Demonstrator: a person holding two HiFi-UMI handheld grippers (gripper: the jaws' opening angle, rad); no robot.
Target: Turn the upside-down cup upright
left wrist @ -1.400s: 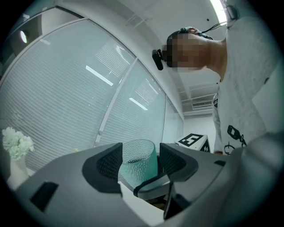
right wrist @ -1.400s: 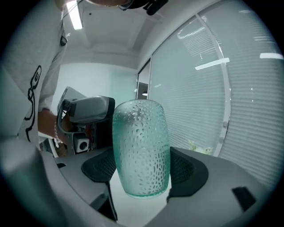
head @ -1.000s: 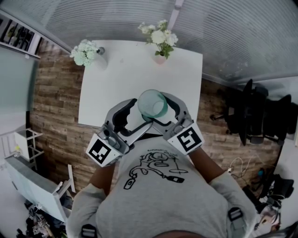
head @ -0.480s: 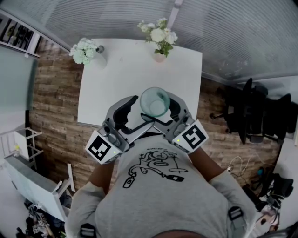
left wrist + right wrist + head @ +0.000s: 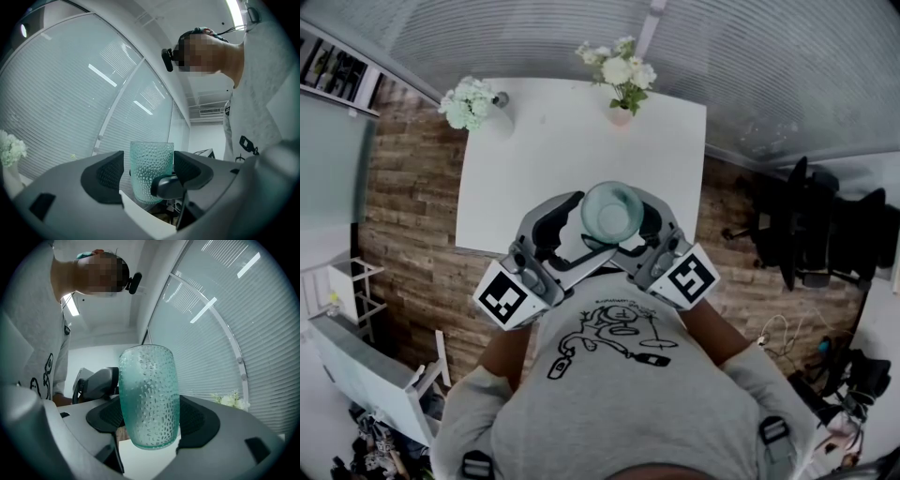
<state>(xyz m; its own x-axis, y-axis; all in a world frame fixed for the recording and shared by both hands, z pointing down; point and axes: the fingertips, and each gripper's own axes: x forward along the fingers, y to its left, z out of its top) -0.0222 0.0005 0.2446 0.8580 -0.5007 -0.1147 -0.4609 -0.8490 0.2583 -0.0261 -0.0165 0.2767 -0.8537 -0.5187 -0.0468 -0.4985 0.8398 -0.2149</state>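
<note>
Since a second ago: cup has swung from a tilt to stand end-on to the head view, and the right gripper has rolled a little with it. Hands otherwise in much the same spot.

- Right gripper: pinching the cup. Both dark pads press its dimpled sides; the glass stands upright between them.
- Left gripper: jaws have just been opening and are spread wide. The cup stands between them, but a gap shows on each side and neither pad touches it. One tip of the right gripper crosses in front of the glass in this view.
- Cup: teal, see-through, held in the air over the near edge of the white table, close to the person's chest. Which end is the mouth I cannot settle.
- Two flower vases stand at the table's far edge, well apart from the cup.
</note>
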